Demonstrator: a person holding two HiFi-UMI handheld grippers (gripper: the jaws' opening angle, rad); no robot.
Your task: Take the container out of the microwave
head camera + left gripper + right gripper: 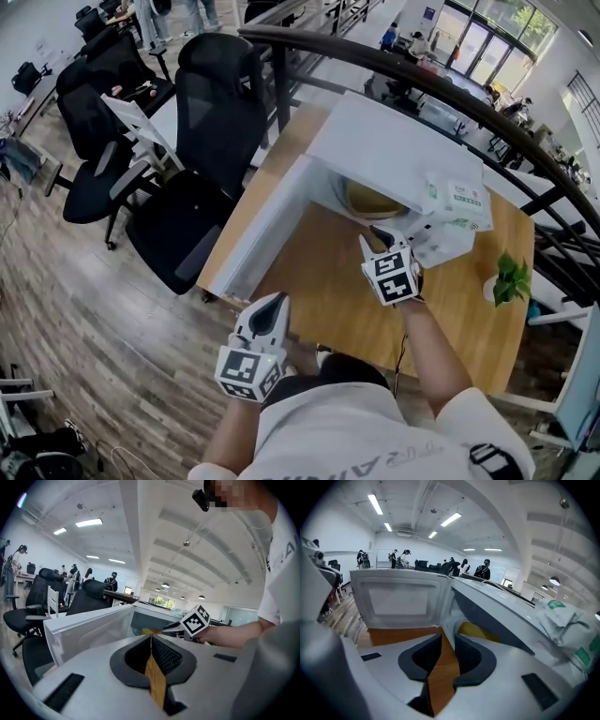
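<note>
A white microwave stands on the wooden table with its door swung wide open to the left. Inside sits a yellow container, also seen in the right gripper view as a yellow container low in the cavity. My right gripper hovers over the table just in front of the opening, pointing in at the container; its jaws stand open with nothing between them. My left gripper hangs back at the table's near left edge, short of the door, with its tips together and nothing in them.
A white bag with green print lies on the microwave's top right corner. A small potted plant stands at the table's right edge. Black office chairs crowd the left side, and a dark railing runs behind the table.
</note>
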